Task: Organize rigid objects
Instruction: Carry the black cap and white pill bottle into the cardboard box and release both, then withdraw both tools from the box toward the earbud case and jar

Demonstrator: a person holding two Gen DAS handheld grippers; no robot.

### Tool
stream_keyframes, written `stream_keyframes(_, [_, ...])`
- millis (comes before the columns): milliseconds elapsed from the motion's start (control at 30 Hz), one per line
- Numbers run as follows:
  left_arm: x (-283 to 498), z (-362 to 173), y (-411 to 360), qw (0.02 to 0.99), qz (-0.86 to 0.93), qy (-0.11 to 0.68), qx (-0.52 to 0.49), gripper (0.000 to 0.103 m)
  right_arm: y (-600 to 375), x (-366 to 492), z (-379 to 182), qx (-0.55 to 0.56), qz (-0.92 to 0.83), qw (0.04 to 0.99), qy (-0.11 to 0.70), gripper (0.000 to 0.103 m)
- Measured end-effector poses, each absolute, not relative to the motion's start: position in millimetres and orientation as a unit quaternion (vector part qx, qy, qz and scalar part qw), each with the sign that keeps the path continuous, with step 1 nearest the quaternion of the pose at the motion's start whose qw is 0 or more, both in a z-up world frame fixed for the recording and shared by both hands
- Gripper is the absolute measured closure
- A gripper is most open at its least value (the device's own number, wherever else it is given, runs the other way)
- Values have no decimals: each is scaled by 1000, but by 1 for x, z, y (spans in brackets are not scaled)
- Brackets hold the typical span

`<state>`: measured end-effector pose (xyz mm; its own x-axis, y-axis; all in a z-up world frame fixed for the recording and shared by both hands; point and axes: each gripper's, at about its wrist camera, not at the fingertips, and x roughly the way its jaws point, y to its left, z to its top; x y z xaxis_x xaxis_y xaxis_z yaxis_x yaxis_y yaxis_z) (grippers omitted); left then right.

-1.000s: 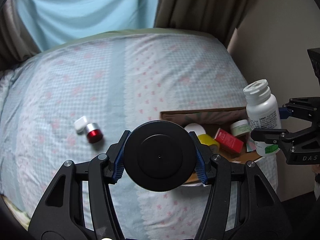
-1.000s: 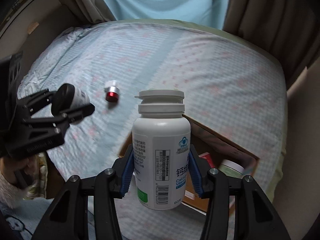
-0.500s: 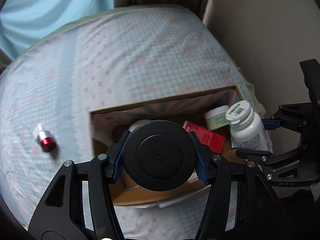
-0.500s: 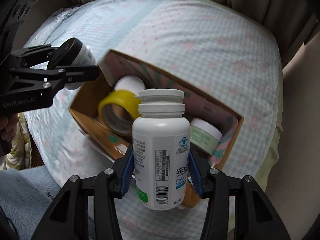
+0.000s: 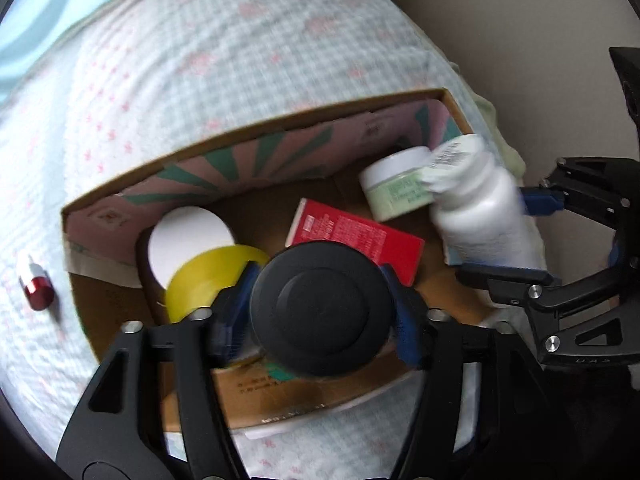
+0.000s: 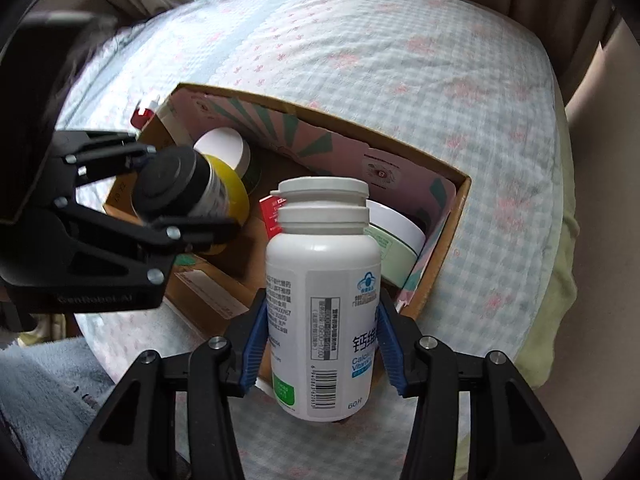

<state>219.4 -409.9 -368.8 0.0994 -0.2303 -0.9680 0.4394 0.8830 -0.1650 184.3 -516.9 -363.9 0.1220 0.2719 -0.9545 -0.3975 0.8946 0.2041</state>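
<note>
An open cardboard box (image 5: 280, 124) (image 6: 464, 184) lies on the bed. Inside are a yellow tape roll (image 5: 200, 276), a white-lidded jar (image 5: 188, 236), a red carton (image 5: 360, 236) and a pale green jar (image 5: 396, 192). My left gripper (image 5: 320, 280) (image 6: 188, 186) hangs over the box's near side. Its jaws are opening, and the pads still touch a black-capped jar (image 5: 320, 312) (image 6: 172, 184). My right gripper (image 6: 322, 304) (image 5: 494, 236) is at the box's right end. Its jaws are also opening around a white pill bottle (image 6: 324, 280) (image 5: 480, 216), which leans over the green jar.
A small red-capped bottle (image 5: 36, 288) (image 6: 144, 114) lies on the checked bedcover (image 5: 200, 60) left of the box. A beige wall (image 5: 520, 20) runs close along the bed's right side. Blue fleece fabric (image 6: 40, 400) shows at the lower left of the right wrist view.
Both grippers have come down over the box, which now fills much more of each view. The white bottle has tipped slightly between the right fingers.
</note>
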Motion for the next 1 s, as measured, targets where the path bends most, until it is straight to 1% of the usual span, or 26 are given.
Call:
stream_keyframes(33, [219,-366,-410,743,-219,626,95,1,-520,183,-363,-44,224,750,620,31])
stream_keyframes(67, [219,-363,-410,749,-214,617,107,0,-523,182,-361,-42,221,758,612,18])
stream_keyframes(100, [220,-360,-408,750,-222,614,105,0,-525,180,-360,-43,215,765,605,0])
stream_keyframes(367, [222,-353,-392,755,-197,616,109,0,-540,181,-363,-30,196,777,597,0])
stream_keyframes(567, [217,-336,-377,764,-188,611,95,0,-530,187,-352,-39,195,780,594,0])
stream_keyframes(667, [213,-322,-369,767,-184,607,95,0,-524,190,-347,-60,189,773,603,0])
stream_keyframes(867, [206,-285,-347,785,-163,589,97,0,-513,194,-316,-74,205,775,593,0])
stream_keyframes(1000, [201,-265,-322,793,-145,586,84,0,-507,196,-301,-77,204,766,605,0])
